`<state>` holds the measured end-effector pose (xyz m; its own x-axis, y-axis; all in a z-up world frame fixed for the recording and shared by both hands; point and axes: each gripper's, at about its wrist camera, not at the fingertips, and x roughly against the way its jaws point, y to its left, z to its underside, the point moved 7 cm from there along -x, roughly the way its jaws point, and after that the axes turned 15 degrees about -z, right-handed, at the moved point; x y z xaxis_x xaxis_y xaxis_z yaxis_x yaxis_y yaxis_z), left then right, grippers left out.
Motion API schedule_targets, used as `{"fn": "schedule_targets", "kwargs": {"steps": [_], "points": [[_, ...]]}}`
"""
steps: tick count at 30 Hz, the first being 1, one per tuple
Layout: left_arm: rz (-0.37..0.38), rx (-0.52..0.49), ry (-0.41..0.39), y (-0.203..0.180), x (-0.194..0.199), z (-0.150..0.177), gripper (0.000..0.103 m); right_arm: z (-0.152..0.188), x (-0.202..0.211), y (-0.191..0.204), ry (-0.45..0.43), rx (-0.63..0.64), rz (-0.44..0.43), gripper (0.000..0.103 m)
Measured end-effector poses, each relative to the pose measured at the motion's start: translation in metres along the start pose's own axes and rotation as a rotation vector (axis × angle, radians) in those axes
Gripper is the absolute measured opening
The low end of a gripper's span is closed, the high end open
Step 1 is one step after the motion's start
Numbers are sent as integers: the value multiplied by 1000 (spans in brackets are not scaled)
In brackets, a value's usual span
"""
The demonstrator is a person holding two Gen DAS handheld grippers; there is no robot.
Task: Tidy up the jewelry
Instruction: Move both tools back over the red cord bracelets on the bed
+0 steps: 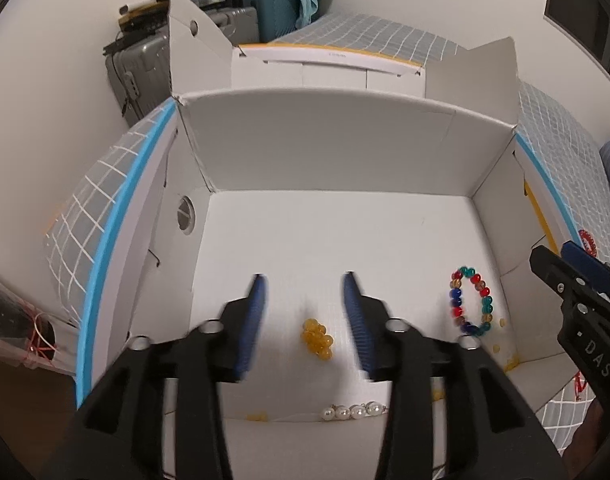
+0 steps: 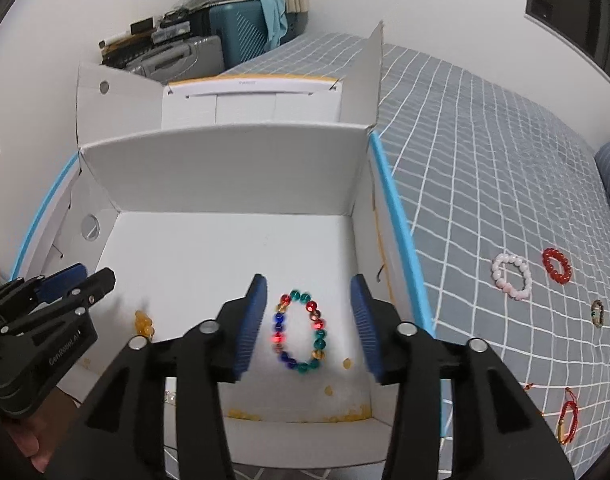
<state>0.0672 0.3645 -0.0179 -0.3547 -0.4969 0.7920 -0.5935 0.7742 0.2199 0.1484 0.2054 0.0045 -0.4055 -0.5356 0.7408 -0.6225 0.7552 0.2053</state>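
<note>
An open white cardboard box (image 1: 337,232) (image 2: 233,248) sits on a grid-patterned bed. Inside lie a yellow bead bracelet (image 1: 318,338) (image 2: 143,323), a multicoloured bead bracelet (image 1: 470,301) (image 2: 301,331) and a pearl piece (image 1: 354,411) by the near wall. My left gripper (image 1: 305,284) is open and empty above the yellow bracelet; it also shows in the right wrist view (image 2: 81,276). My right gripper (image 2: 310,284) is open and empty above the multicoloured bracelet; it shows at the right edge of the left wrist view (image 1: 561,256).
On the bedspread (image 2: 485,168) right of the box lie a white bead bracelet (image 2: 511,276), a red bead bracelet (image 2: 557,265), a small dark bracelet (image 2: 597,313) and a red cord bracelet (image 2: 568,420). Suitcases (image 2: 209,44) stand against the far wall.
</note>
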Motion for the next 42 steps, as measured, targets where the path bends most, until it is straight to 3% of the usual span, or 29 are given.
{"fn": "schedule_targets", "kwargs": {"steps": [3, 4, 6, 13, 16, 22, 33, 42], "points": [[-5, 8, -29, 2, 11, -2, 59, -5, 14, -4, -34, -1, 2, 63], [-3, 9, -40, 1, 17, -3, 67, -6, 20, -6, -47, 0, 6, 67], [2, 11, -66, 0, 27, -5, 77, -7, 30, -9, -64, 3, 14, 67], [37, -3, -139, -17, 70, -9, 91, -5, 72, -36, -126, -22, 38, 80], [30, -23, -166, -29, 84, -9, 93, 0, 87, -52, -141, -33, 62, 85], [85, -53, -198, -68, 111, -2, 97, 20, 127, -100, -154, -51, 163, 94], [254, -208, -222, -196, 156, 37, 97, 89, 189, -205, -119, -167, 285, 95], [375, -324, -172, -292, 160, 87, 97, 157, 208, -267, -93, -275, 333, 95]]}}
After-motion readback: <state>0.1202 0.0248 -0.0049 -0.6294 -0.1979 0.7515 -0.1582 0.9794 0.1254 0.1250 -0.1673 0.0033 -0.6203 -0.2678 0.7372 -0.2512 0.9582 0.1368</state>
